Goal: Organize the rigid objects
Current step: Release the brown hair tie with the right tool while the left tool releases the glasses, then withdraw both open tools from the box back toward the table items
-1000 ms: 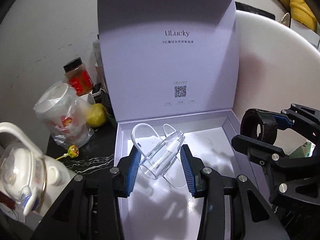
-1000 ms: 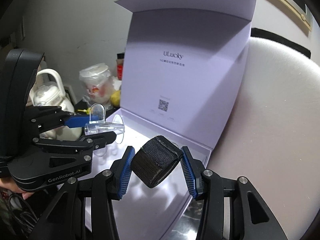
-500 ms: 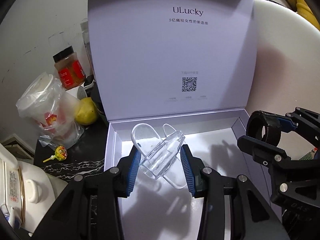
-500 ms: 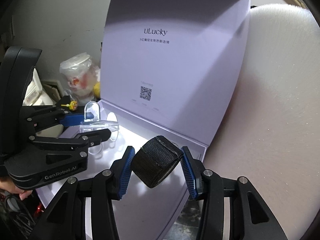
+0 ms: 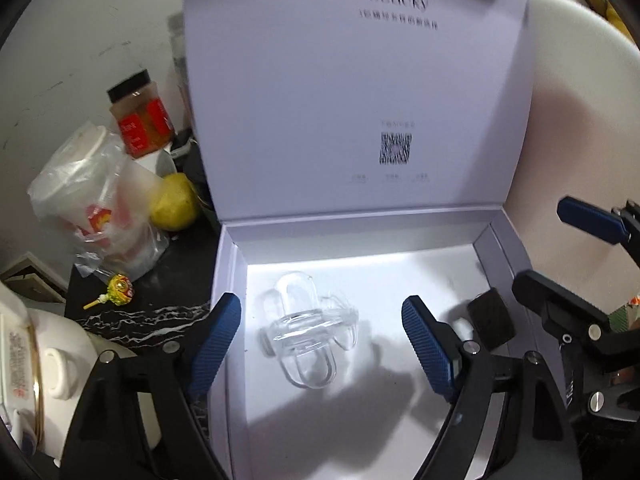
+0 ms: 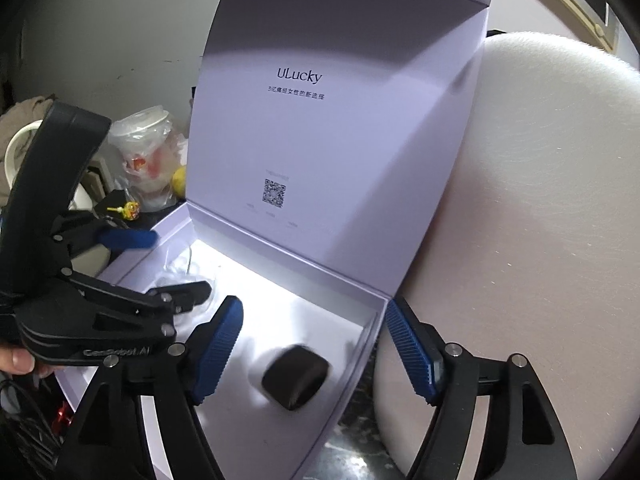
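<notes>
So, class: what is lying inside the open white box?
Inside the box: a clear plastic piece towards its left and a black strap roll by the right wall. Both claws block part of the near floor.

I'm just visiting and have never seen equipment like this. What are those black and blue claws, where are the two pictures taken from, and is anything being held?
No robot here: a person holds a pair of hand-operated tongs in each hand, each carrying a wide-angle camera that looks along its fingers. One picture comes from the left tongs, the other from the right tongs. Both pairs stand open and hold nothing. Below them lies an open white gift box with its lid upright. Inside rest a clear plastic piece under the left tongs and a black strap roll under the right. Beside the box, on a dark marbled surface, are a lollipop, a bagged cup, a yellow fruit and a jar.
</notes>
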The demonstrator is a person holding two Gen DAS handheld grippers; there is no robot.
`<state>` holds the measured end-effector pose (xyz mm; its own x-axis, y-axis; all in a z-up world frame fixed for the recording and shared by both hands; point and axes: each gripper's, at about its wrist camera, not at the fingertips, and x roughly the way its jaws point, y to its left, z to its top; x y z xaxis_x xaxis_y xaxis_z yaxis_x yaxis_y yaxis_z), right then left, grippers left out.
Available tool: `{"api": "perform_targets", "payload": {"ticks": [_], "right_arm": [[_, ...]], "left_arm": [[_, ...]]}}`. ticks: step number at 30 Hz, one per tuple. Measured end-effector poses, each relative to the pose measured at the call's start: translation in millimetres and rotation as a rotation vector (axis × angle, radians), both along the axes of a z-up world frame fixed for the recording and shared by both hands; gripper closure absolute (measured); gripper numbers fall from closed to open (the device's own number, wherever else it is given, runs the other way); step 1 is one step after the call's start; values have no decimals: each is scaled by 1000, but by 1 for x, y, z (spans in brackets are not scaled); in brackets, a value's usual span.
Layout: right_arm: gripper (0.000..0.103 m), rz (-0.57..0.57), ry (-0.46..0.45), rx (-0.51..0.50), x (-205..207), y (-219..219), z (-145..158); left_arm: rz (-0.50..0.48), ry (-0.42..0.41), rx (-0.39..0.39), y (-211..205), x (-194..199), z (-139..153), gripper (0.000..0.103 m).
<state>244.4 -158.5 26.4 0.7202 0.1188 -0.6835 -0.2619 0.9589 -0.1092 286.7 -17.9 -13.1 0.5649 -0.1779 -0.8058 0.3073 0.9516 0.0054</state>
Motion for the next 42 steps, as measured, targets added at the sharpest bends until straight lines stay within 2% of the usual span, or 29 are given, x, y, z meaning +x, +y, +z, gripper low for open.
{"api": "perform_targets", "payload": {"ticks": [11,29,42], "right_arm": [[28,-27,-25,0,-9,-1,17],[28,-32,-114,3,-63,-6,67],[28,-28,-174,14,-103,-7,90]], "left_arm": [[10,-35,5,4,-14,23,20],[37,-134,-1,17,-57,80,20],[61,-202,-8,32,-99,115,20]]}}
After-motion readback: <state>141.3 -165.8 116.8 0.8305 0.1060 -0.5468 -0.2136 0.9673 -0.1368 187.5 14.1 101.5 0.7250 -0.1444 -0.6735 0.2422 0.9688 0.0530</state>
